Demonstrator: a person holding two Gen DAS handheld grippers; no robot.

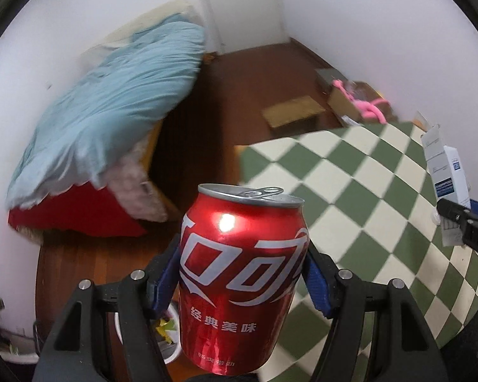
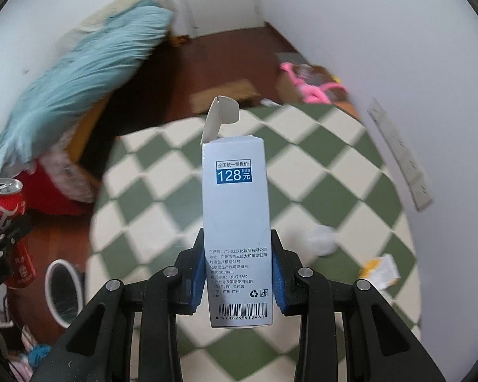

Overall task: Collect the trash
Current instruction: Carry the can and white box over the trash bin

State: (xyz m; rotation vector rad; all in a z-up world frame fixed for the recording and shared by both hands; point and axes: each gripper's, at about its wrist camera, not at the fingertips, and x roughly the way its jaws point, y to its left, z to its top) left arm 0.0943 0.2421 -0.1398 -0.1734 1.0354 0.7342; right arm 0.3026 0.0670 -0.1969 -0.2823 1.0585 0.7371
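The left tool [image 1: 242,273] is clamped on a red soda can [image 1: 240,283], its blue pads pressing both sides. The can stands upright along the fingers, its opened top and pull tab pointing away from the camera, held in the air over the counter's [image 1: 382,197] near edge. The right tool [image 2: 238,273] grips a tall pale carton [image 2: 235,222] at its lower part; the carton's long axis runs straight out from the fingers, its open flap at the far end, above the green-and-cream checked counter.

Only the right wrist view shows the white bin [image 2: 62,289] on the wooden floor below the can, plus a crumpled white wad [image 2: 323,238] and a yellow-white wrapper [image 2: 380,270] lying on the counter. The left view shows the carton at its right edge. Beyond lie a bed with a blue quilt [image 1: 111,102], cardboard boxes [image 1: 293,113] and a pink toy [image 1: 371,106].
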